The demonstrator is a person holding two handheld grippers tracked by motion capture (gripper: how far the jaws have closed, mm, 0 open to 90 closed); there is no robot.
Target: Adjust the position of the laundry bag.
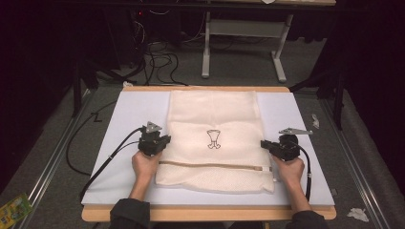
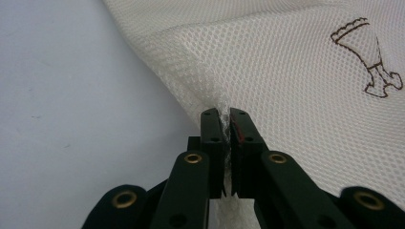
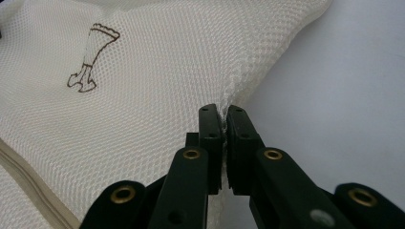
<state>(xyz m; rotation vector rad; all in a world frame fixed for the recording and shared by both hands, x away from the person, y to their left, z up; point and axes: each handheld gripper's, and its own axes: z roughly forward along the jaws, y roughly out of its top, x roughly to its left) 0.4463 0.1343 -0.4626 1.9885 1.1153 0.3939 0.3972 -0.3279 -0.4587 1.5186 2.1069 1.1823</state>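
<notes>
A cream mesh laundry bag lies flat on the white table top, with a small brown emblem at its middle and a zipper across its near end. My left gripper is shut on the bag's left edge; the left gripper view shows mesh pinched between the jaws of the left gripper. My right gripper is shut on the bag's right edge, where the mesh puckers up into the right gripper.
The table's wooden front edge runs below my forearms. Black cables trail off the left side. A desk frame and more cables stand on the floor beyond the table. Scraps of paper lie on the floor at right.
</notes>
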